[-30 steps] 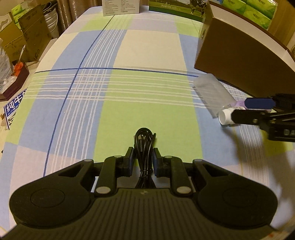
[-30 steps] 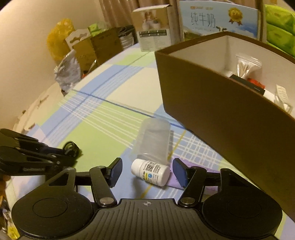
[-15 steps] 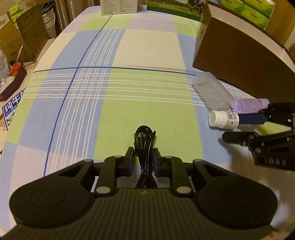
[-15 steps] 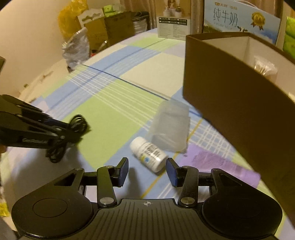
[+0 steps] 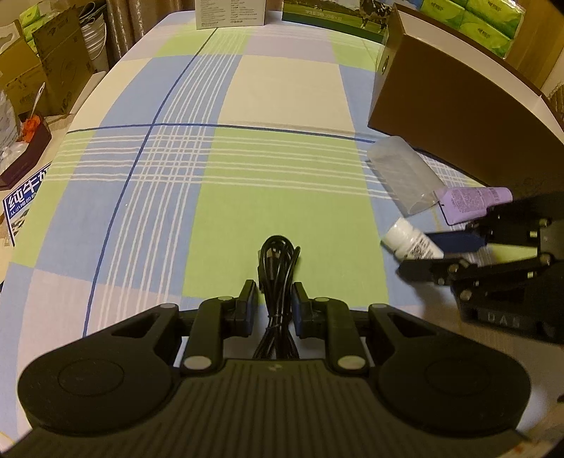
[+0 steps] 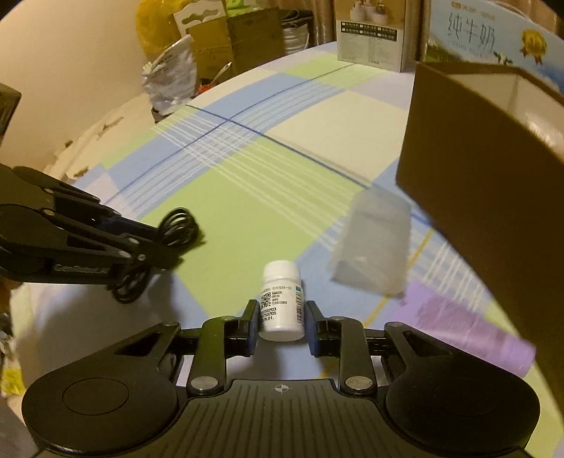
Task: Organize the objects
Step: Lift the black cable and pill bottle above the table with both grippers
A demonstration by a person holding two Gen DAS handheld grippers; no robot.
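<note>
My left gripper (image 5: pixel 274 294) is shut on a coiled black cable (image 5: pixel 278 260), held low over the checked tablecloth (image 5: pixel 246 158). To its right, my right gripper (image 5: pixel 423 255) is closed around a small white pill bottle (image 5: pixel 410 243). In the right wrist view the bottle (image 6: pixel 282 299) sits lengthwise between the two pads (image 6: pixel 251 319), which touch its sides. The left gripper (image 6: pixel 165 246) and cable (image 6: pixel 176 225) show at left. A brown open box (image 5: pixel 458 105) (image 6: pixel 493 158) stands at the right.
A clear plastic bag (image 5: pixel 402 176) and a purple tube (image 5: pixel 469 200) lie beside the brown box. A white carton (image 5: pixel 229 14), a milk carton (image 5: pixel 335 14) and green tissue packs (image 5: pixel 469 17) line the far edge. Cardboard boxes (image 5: pixel 53 63) stand off the table's left side.
My right gripper has swung round to line up with the white bottle and its fingers have narrowed onto it. The left gripper still holds the cable in nearly the same place.
</note>
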